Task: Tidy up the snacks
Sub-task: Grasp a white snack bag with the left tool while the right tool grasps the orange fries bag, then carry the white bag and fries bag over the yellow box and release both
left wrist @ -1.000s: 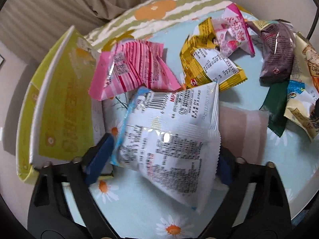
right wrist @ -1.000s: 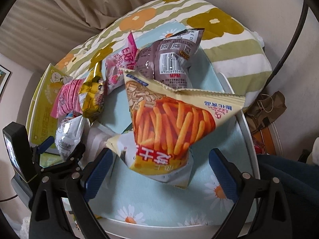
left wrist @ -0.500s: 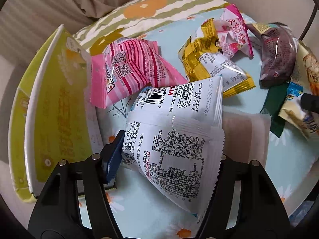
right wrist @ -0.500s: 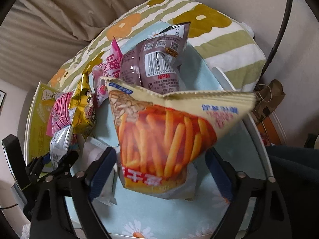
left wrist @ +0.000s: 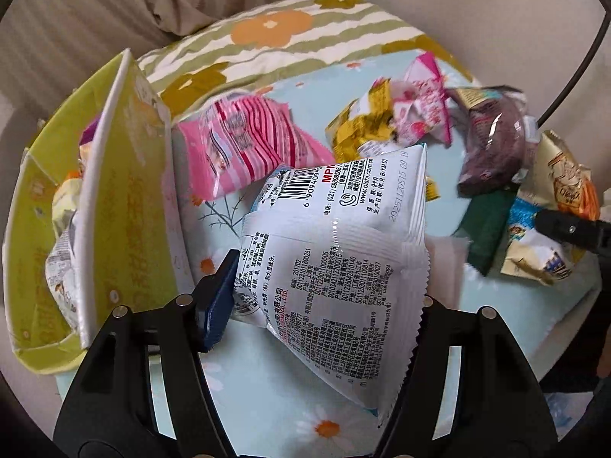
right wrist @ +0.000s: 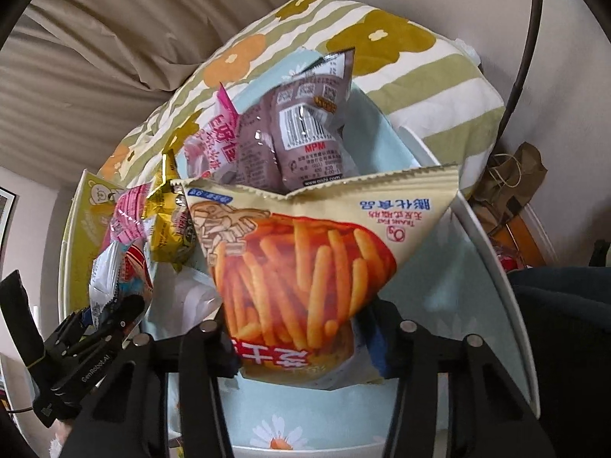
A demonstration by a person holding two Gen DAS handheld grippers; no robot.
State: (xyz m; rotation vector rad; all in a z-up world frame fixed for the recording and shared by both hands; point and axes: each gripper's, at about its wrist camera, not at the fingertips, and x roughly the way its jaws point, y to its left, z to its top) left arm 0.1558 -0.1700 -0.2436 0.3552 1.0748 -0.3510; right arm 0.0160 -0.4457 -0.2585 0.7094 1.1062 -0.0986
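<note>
Gripping a white snack bag (left wrist: pixel 336 252) between both fingers of the left gripper (left wrist: pixel 320 305), clenched on its lower part, bag tilting above the daisy-print tablecloth (left wrist: pixel 267 389) near the near edge. Standing at the left edge: a yellow-green box (left wrist: pixel 126 206), open, with packets already lying inside. Lying near the far edge: a pink striped packet (left wrist: pixel 244 149), a yellow packet (left wrist: pixel 359 129) and a purple packet (left wrist: pixel 492 145), the last toward the right edge. Closing the right gripper (right wrist: pixel 301 339) on a french-fry bag (right wrist: pixel 305 252), pads pressing its lower part from both sides, bag rising in front of the purple packet. Showing behind the table: a flowered cushion (right wrist: pixel 401 49).
</note>
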